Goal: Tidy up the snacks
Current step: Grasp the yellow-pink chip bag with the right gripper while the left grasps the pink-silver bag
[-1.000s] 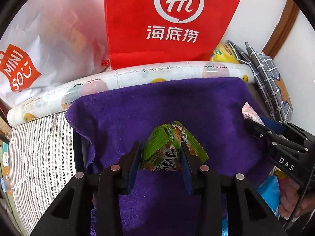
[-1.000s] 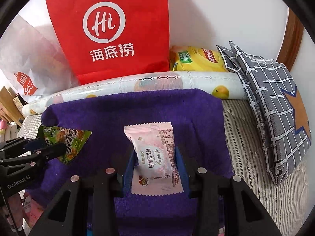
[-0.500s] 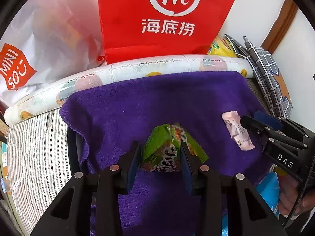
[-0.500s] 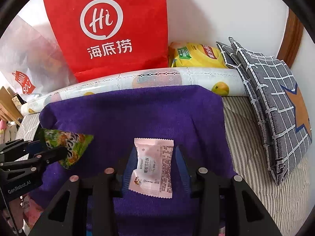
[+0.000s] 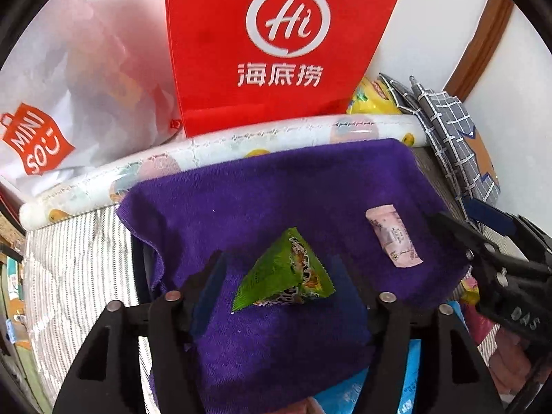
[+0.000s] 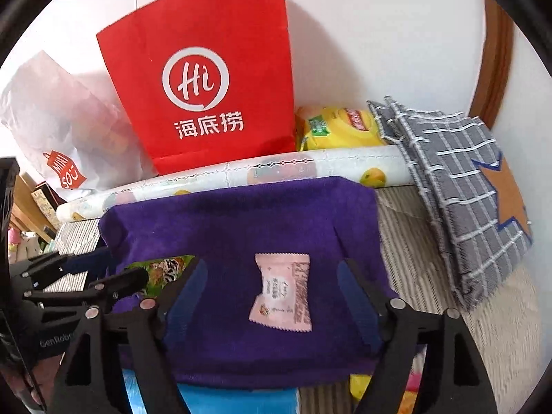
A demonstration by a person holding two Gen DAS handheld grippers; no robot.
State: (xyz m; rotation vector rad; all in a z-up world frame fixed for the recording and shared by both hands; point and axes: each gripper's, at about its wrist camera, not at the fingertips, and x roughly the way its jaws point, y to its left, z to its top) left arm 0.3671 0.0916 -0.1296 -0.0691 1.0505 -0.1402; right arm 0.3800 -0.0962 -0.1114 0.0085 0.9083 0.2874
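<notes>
Snacks lie freed on the purple towel (image 5: 283, 186) — green packet (image 5: 286, 276) between the just-opened left gripper (image 5: 276, 276), pink packet (image 6: 283, 293) between the just-opened right gripper (image 6: 272, 289).

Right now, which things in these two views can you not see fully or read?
- Green snack packet, right wrist view: mostly behind the left gripper.
- Yellow bag, left wrist view: covered by the red bag.
- Pink snack packet: print too small to read.
</notes>
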